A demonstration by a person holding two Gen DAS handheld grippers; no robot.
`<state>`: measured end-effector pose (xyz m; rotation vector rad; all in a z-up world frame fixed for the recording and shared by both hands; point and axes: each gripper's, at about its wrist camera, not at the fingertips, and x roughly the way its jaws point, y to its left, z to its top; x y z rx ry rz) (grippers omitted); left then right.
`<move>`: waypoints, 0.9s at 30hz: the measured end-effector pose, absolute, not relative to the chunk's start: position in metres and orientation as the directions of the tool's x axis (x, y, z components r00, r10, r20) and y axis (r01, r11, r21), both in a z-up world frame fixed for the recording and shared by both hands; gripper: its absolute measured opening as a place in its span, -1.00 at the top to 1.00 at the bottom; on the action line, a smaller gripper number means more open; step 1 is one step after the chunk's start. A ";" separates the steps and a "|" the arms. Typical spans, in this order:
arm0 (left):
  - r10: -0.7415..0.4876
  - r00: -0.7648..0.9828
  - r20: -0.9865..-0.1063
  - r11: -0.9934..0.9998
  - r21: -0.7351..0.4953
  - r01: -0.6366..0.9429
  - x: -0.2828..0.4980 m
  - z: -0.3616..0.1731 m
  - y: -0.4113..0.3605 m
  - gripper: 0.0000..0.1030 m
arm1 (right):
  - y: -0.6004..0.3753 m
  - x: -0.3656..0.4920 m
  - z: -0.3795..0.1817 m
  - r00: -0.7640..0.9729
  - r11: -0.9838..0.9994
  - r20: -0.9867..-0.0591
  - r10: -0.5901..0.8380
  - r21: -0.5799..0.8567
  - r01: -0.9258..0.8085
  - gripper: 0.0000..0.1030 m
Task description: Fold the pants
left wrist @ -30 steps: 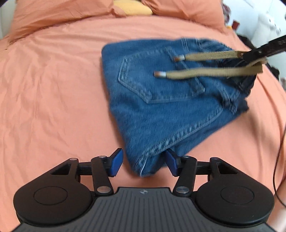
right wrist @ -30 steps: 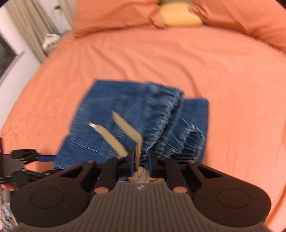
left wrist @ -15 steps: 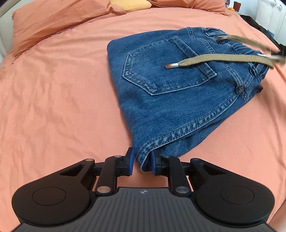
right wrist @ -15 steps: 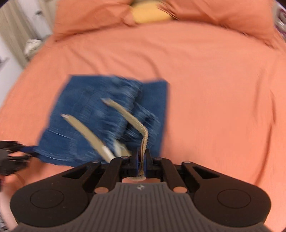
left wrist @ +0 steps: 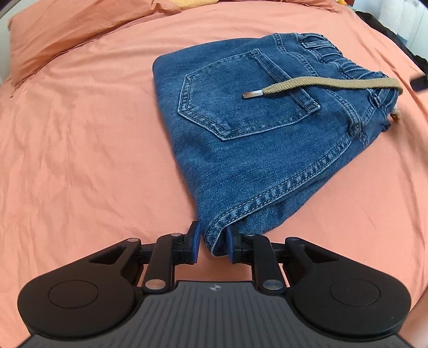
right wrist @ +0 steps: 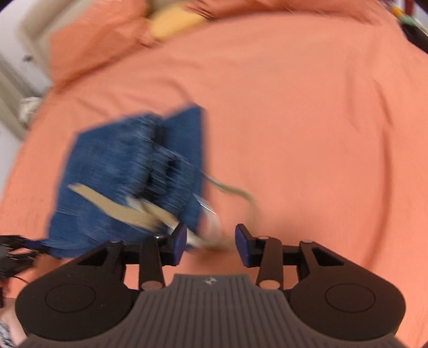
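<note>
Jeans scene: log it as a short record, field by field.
surface: orange bed sheet
jeans: folded into a compact stack, back pocket up
drawstring: one end lies across the pocket, metal tip on the denim
left gripper: fingers around the near corner of the jeans, narrow gaps showing
right gripper: open, holding nothing, drawstring loose just ahead of it
right view: motion-blurred
pillows: at the head of the bed

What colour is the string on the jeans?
The string is tan, like khaki, with a shiny silver tip. It shows best in the left wrist view.
</note>
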<state>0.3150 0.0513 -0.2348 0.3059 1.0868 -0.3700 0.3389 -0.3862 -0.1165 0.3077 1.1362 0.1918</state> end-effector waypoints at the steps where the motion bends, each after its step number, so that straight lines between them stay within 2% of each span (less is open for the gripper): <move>1: -0.139 0.415 -0.899 0.899 0.062 0.434 0.315 -0.235 0.051 0.58 | -0.377 0.346 -0.111 0.428 0.931 -0.838 0.339 0.365 -0.022 0.19; 4: -0.135 0.423 -0.896 0.897 0.071 0.436 0.313 -0.236 0.049 0.59 | -0.349 0.376 -0.107 0.454 0.905 -0.791 0.409 0.417 -0.089 0.20; 7: -0.146 0.424 -0.894 0.900 0.059 0.432 0.313 -0.236 0.051 0.59 | -0.328 0.406 -0.118 0.454 0.906 -0.789 0.413 0.408 -0.114 0.20; 11: -0.159 0.413 -0.897 0.903 0.036 0.427 0.317 -0.236 0.053 0.59 | -0.321 0.436 -0.148 0.410 0.880 -0.790 0.456 0.469 -0.075 0.28; 18: -0.171 0.393 -0.903 0.897 0.022 0.441 0.321 -0.238 0.054 0.59 | -0.318 0.455 -0.195 0.336 0.868 -0.817 0.468 0.496 -0.003 0.19; 19: -0.173 0.391 -0.904 0.898 0.019 0.440 0.322 -0.239 0.054 0.59 | -0.321 0.452 -0.196 0.339 0.856 -0.807 0.483 0.517 0.010 0.27; 21: -0.175 0.386 -0.906 0.899 0.013 0.437 0.322 -0.239 0.055 0.59 | -0.321 0.449 -0.193 0.350 0.828 -0.776 0.525 0.561 0.002 0.80; 23: -0.177 0.386 -0.905 0.899 0.010 0.437 0.322 -0.239 0.055 0.59 | -0.316 0.443 -0.177 0.373 0.828 -0.759 0.534 0.559 -0.048 0.92; 27: -0.173 0.396 -0.902 0.890 0.030 0.455 0.317 -0.236 0.054 0.61 | -0.304 0.427 -0.121 0.424 0.813 -0.706 0.567 0.563 -0.150 0.93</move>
